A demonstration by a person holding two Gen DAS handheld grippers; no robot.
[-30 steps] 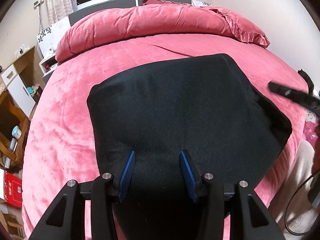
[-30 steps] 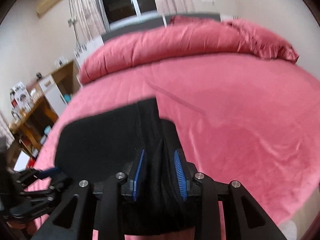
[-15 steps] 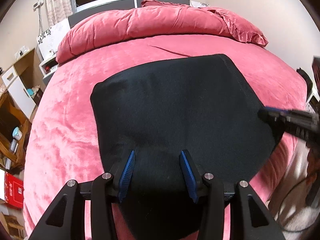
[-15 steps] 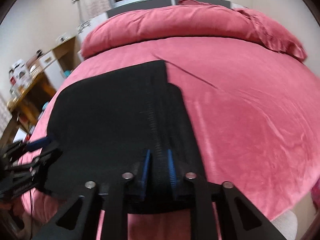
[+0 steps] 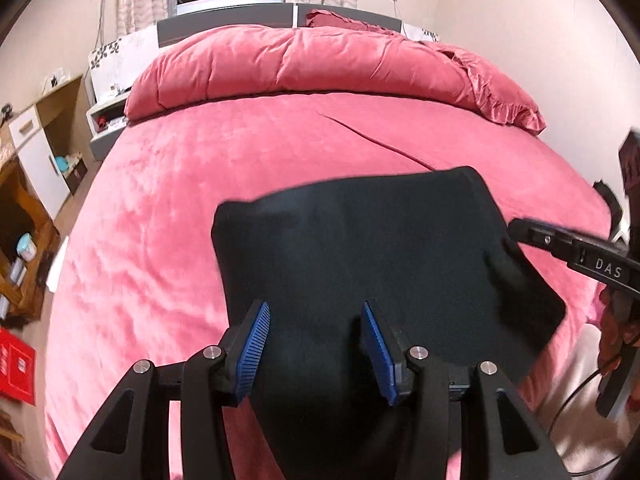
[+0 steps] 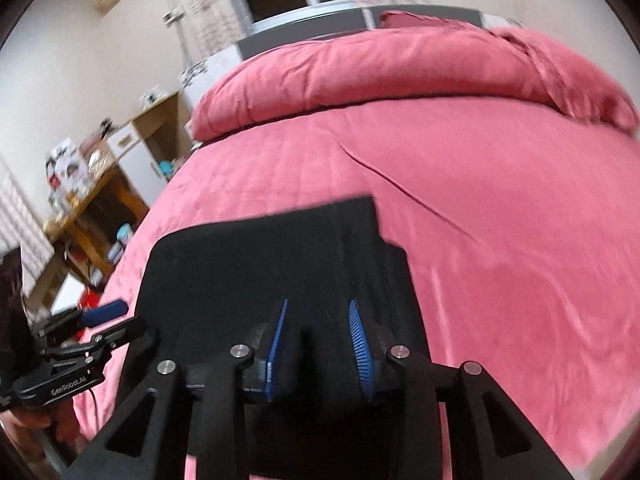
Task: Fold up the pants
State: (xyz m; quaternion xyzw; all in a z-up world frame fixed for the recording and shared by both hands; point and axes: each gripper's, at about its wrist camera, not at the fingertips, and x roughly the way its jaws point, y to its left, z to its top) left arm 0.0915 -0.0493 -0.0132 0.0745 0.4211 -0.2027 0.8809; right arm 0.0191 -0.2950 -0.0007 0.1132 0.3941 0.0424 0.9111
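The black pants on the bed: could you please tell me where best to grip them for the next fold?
Grip the black pants at their near edge, coming in low from the foot of the pink bed. That edge lies closest, spread flat, with the far edge free to fold over.

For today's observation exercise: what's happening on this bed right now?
A person is folding black pants on a pink bed, a hand-held gripper in each hand. The left hand-held gripper is open above the near edge of the cloth. The right hand-held gripper has its jaws partly apart around a fold of the fabric.
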